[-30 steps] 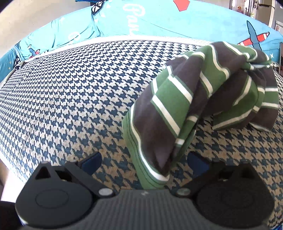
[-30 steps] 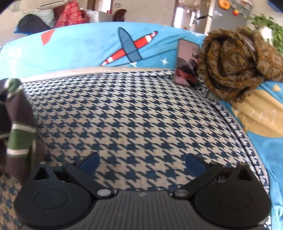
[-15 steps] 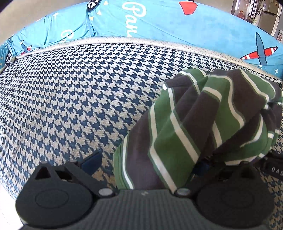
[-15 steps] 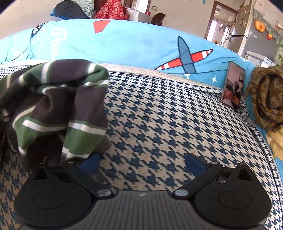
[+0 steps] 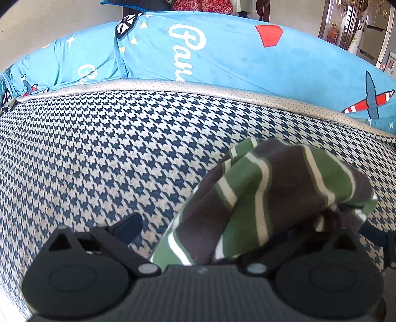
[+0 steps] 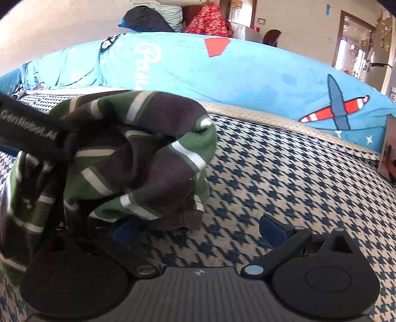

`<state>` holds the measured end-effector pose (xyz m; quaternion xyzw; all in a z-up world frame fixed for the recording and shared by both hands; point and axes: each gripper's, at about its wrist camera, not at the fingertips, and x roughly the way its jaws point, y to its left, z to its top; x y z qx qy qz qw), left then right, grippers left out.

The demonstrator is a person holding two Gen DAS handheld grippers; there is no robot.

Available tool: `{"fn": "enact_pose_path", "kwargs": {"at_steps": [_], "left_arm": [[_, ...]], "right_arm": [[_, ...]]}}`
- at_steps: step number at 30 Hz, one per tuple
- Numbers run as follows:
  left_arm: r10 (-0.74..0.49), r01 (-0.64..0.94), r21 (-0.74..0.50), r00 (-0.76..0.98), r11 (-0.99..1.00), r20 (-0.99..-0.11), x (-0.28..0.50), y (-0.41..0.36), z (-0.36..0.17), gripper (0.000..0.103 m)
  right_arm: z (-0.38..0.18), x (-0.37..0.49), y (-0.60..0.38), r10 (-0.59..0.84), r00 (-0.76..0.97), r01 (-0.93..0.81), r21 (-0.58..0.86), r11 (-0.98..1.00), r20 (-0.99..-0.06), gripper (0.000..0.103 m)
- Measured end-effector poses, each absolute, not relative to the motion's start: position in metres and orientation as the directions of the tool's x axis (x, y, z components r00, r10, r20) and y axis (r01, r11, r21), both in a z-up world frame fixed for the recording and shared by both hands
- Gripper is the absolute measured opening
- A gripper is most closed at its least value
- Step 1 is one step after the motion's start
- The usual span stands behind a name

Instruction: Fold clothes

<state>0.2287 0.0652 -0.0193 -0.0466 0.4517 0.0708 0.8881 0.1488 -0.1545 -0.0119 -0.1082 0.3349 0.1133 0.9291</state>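
A crumpled green, dark brown and white striped garment [image 5: 272,198] lies in a heap on the houndstooth bed cover [image 5: 99,148]. My left gripper [image 5: 200,230] is open. The cloth hangs over its right finger and hides it, while its left finger [image 5: 128,228] stands bare on the cover. In the right wrist view the same garment [image 6: 138,158] fills the left side. My right gripper [image 6: 198,229] is open too, its left pad [image 6: 126,230] tucked under the cloth's edge and its right finger [image 6: 272,228] free. The left gripper's black body [image 6: 29,128] presses into the heap from the left.
A blue blanket with aeroplane prints [image 5: 247,64] rises along the back of the bed behind a grey piped edge [image 5: 173,86]. A framed picture [image 6: 388,153] stands at the far right. More bundled clothes [image 6: 205,22] sit beyond the blanket.
Both grippers have closed in on the garment: it moved from mid-view to right against the left gripper's fingers. The right gripper swung left, so the heap now covers its left finger.
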Motion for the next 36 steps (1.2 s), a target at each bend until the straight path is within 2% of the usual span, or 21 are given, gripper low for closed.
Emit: {"fn": "enact_pose_path", "kwargs": {"at_steps": [5,9,16,25,32,36], "left_arm": [[0.074,-0.209,-0.063,0.589,0.976,-0.805,0.238,0.08,-0.013,0.103],[0.063,-0.2,-0.08,0.619,0.977,-0.783,0.222,0.074,0.0,0.103],[0.052,-0.174,-0.077,0.634,0.982,-0.771,0.18,0.067,0.017,0.103],[0.119,-0.209,-0.018,0.624,0.978,-0.772,0.162,0.061,0.014,0.103],[0.148,-0.242,-0.001,0.596,0.97,-0.79,0.124,0.051,0.012,0.103],[0.149,-0.223,0.018,0.586,0.975,-0.797,0.086,0.039,0.018,0.103]], "right_arm": [[-0.015,0.16,-0.127,0.139,0.765,-0.284,-0.135,0.949,-0.629,0.103],[-0.016,0.171,-0.125,0.137,0.771,-0.242,-0.087,0.966,-0.622,0.103],[-0.02,0.167,-0.128,0.103,0.734,-0.247,-0.123,0.961,-0.671,0.103],[-0.004,0.141,-0.15,0.113,0.717,-0.215,-0.065,0.974,-0.688,0.103],[0.005,0.108,-0.165,0.121,0.692,-0.163,0.01,0.987,-0.712,0.103],[0.006,0.088,-0.167,0.125,0.689,-0.174,0.005,0.985,-0.714,0.103]]}}
